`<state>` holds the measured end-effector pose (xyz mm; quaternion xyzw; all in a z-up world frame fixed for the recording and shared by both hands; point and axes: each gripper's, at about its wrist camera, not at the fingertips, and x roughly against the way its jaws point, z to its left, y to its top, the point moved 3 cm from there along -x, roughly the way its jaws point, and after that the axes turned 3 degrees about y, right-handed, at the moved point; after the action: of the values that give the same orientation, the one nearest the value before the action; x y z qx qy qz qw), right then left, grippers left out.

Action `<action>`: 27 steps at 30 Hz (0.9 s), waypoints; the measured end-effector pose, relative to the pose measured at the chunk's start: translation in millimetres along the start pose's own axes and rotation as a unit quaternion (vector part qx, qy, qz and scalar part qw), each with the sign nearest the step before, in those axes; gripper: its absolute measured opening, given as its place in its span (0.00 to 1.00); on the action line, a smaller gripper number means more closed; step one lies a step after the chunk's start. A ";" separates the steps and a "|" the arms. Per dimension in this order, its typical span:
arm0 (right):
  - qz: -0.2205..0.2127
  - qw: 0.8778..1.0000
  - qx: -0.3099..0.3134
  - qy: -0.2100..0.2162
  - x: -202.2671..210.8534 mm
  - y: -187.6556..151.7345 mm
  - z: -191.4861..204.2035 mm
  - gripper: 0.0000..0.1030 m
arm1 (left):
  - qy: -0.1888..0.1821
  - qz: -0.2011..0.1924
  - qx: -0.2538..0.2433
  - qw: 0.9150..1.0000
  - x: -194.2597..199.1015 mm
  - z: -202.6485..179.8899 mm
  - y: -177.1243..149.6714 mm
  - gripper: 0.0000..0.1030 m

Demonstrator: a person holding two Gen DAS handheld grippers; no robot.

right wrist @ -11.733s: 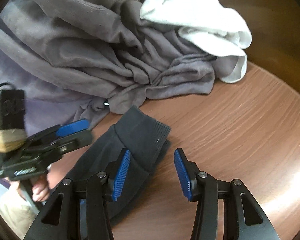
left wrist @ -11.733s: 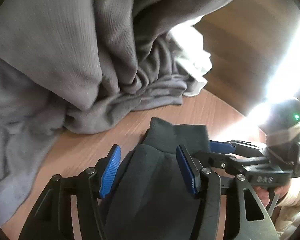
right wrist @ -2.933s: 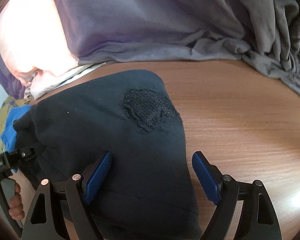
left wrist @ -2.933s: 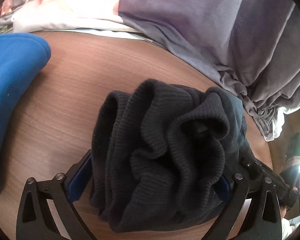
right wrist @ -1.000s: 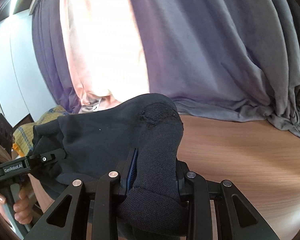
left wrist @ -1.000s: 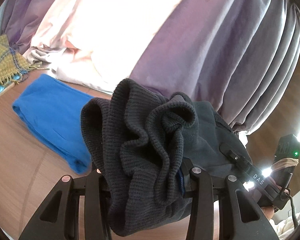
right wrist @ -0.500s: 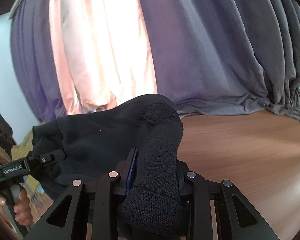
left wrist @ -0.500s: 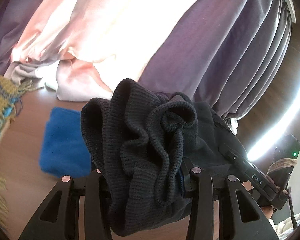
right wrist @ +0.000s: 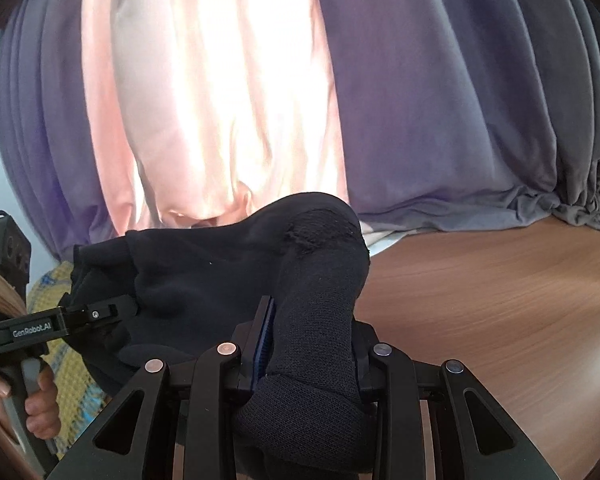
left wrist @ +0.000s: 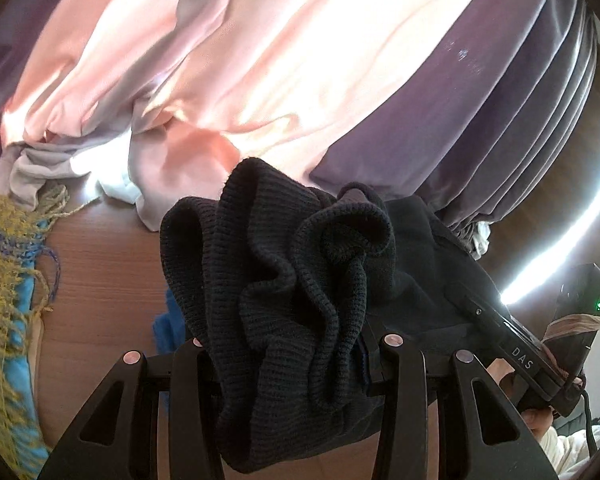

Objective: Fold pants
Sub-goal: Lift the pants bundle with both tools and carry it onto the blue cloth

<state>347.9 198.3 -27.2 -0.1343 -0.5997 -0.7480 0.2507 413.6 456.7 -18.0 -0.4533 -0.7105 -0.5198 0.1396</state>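
Observation:
The dark folded pants [left wrist: 284,300] hang between both grippers, lifted above the wooden table [right wrist: 500,300]. My left gripper [left wrist: 280,360] is shut on the bunched ribbed end of the pants. My right gripper [right wrist: 308,344] is shut on the other end of the pants [right wrist: 316,292], which drapes over its fingers. The right gripper also shows at the right of the left wrist view [left wrist: 516,344], and the left gripper shows at the left of the right wrist view [right wrist: 68,320]. The blue finger pads are mostly hidden by cloth.
A pink and purple-grey curtain [left wrist: 300,60] hangs behind the table; it also fills the right wrist view [right wrist: 420,100]. A yellow fringed cloth [left wrist: 8,280] lies at the left. A folded blue garment [left wrist: 168,320] lies on the table behind the pants.
Both grippers have closed on the pants and lifted them off the table. The views have tilted up and swung left, so the blue garment is now mostly hidden behind the pants.

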 end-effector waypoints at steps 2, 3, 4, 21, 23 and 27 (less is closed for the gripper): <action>0.009 1.000 0.001 -0.003 -12.3 -3.5 0.7 0.30 | -0.001 0.011 0.003 1.000 -11.2 10.8 -2.2 0.41; 0.018 1.000 -0.001 -0.004 -20.6 -6.5 0.1 0.30 | -0.002 0.018 0.006 1.000 -16.7 15.4 -4.1 0.41; 0.025 1.000 -0.003 -0.005 -26.8 -8.4 -0.6 0.30 | -0.002 0.025 0.007 1.000 -23.7 21.4 -6.3 0.41; 0.079 0.993 0.028 -0.078 -44.0 -31.8 -3.9 0.57 | 0.145 0.020 -0.049 0.988 5.2 33.8 -22.7 0.82; 0.065 0.994 0.031 -0.082 -36.0 -24.1 -2.4 0.57 | 0.186 -0.002 -0.076 0.980 22.0 27.8 -18.6 0.83; 0.048 0.996 0.042 -0.068 -24.5 -6.9 2.0 0.57 | 0.189 -0.042 -0.101 0.976 51.7 5.6 -12.6 0.76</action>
<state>364.6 206.5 -44.7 -0.2030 -0.6392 -0.6981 0.2508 376.7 486.7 6.6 -0.3283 -0.6339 -0.6703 0.2028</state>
